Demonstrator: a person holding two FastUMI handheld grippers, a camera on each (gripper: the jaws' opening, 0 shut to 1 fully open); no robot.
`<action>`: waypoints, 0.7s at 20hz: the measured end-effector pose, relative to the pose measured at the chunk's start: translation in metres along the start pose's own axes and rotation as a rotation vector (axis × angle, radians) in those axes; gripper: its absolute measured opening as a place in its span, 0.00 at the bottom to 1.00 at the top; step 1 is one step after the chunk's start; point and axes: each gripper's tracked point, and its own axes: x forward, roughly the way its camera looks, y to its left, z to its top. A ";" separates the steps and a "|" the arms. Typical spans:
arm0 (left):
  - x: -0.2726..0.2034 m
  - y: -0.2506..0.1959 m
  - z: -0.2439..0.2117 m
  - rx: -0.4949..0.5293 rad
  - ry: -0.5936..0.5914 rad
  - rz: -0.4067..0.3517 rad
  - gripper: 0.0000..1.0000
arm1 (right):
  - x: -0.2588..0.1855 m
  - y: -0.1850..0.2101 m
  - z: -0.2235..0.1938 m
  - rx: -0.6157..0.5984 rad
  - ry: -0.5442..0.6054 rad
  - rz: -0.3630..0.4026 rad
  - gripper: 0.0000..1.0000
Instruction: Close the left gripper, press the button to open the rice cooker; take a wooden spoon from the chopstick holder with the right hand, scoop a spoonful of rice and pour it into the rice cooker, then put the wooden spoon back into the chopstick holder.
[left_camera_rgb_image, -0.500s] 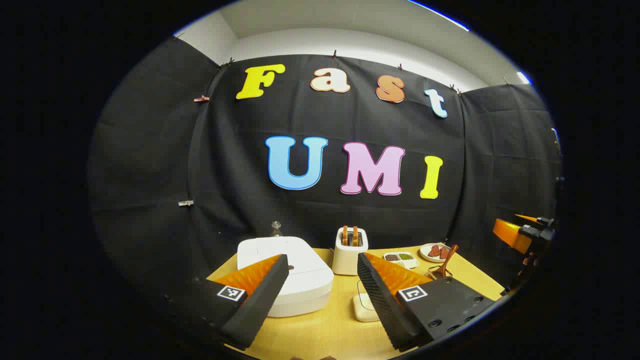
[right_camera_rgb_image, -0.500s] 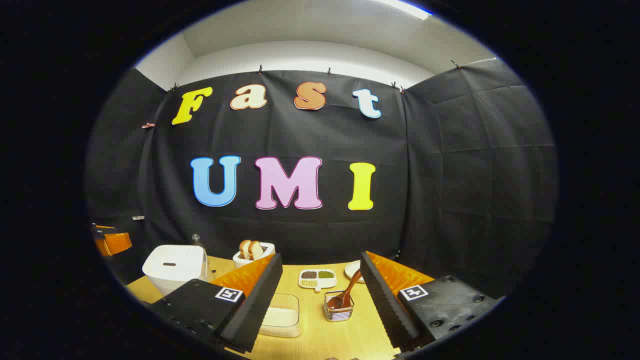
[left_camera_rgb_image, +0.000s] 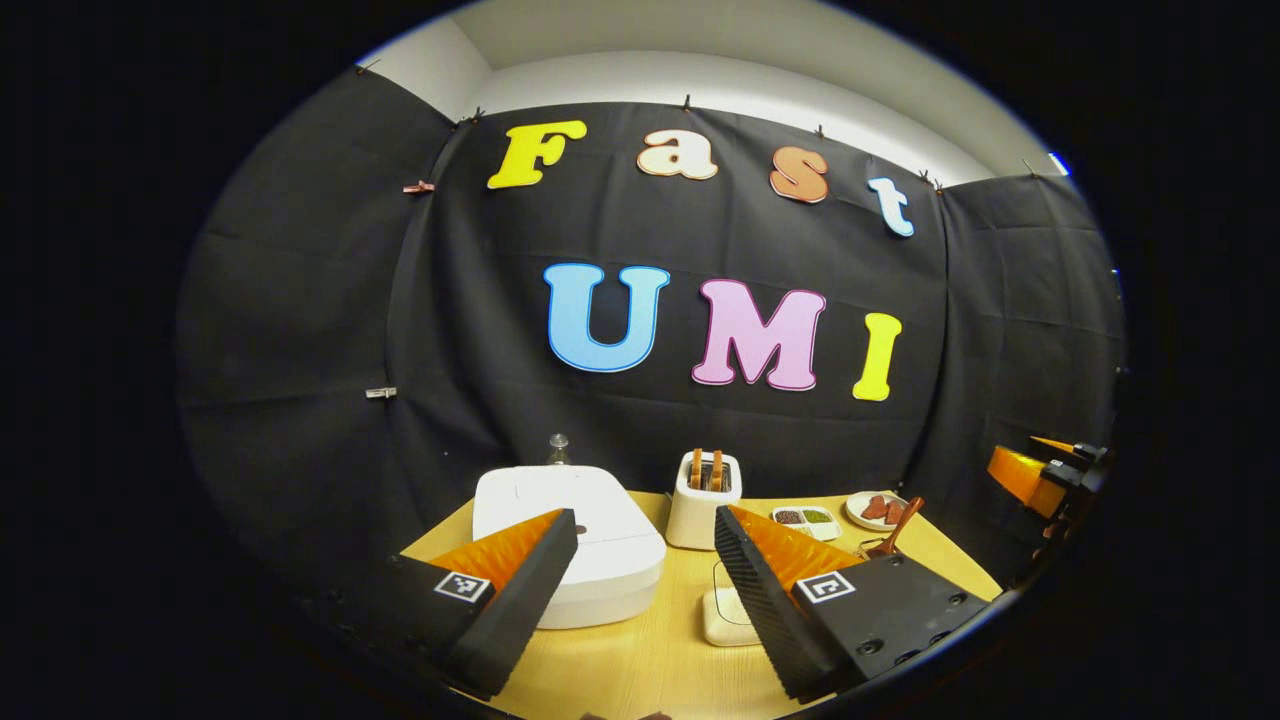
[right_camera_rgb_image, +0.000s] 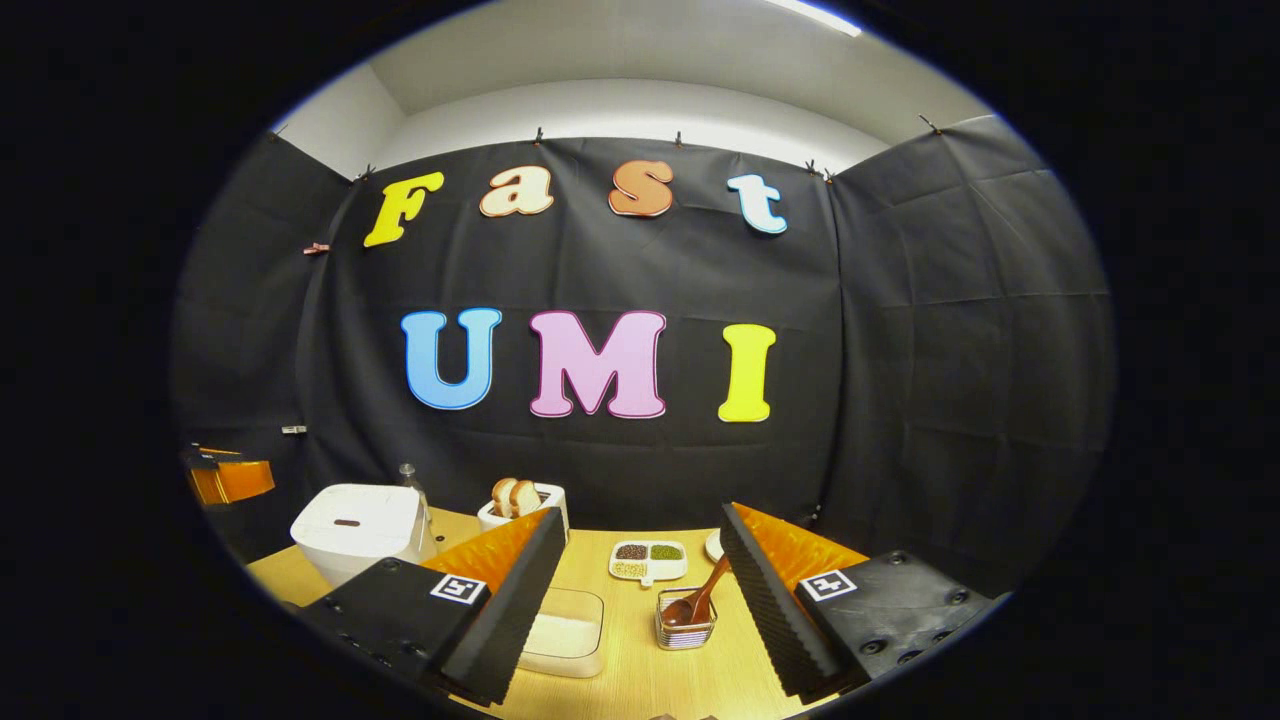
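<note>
The wooden spoon (right_camera_rgb_image: 702, 592) stands in the chopstick holder (right_camera_rgb_image: 686, 620), a small see-through cup with a wire rack look. Its bowl is down in the cup and its handle leans up and to the right, toward the back of the bench (right_camera_rgb_image: 640, 680). In the left gripper view the spoon (left_camera_rgb_image: 897, 524) leans the same way, far off to the right.

The rice cooker (left_camera_rgb_image: 568, 545) is white and its lid is down. It sits on the left side of the bench (left_camera_rgb_image: 650, 660), just past the left tool (left_camera_rgb_image: 645, 560). A small dark button spot shows on its lid. From the right gripper view the rice cooker (right_camera_rgb_image: 355, 530) is at the far left.

Both tools have their fingers wide apart and hold nothing. The right tool (right_camera_rgb_image: 640, 570) hangs above the bench, with the chopstick holder seen between its fingers.

A clear box of rice (right_camera_rgb_image: 562, 630) lies just left of the chopstick holder. Behind them is a white dish of beans (right_camera_rgb_image: 648, 560) with three parts. A white toaster (left_camera_rgb_image: 704, 500) with bread stands beside the rice cooker. A small plate (left_camera_rgb_image: 875, 508) holds red pieces. A glass bottle (left_camera_rgb_image: 558, 452) peeks up behind the cooker. No writing on the things can be read.
</note>
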 end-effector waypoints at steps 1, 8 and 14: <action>0.001 0.000 0.000 -0.002 0.004 0.002 0.96 | 0.001 0.002 -0.001 0.003 0.003 0.006 0.98; 0.009 0.008 -0.003 -0.018 0.020 0.020 0.95 | 0.005 0.002 -0.010 -0.005 0.035 0.029 0.98; 0.019 0.022 0.003 0.008 0.033 0.018 0.95 | 0.008 0.001 -0.006 -0.004 0.021 0.026 0.98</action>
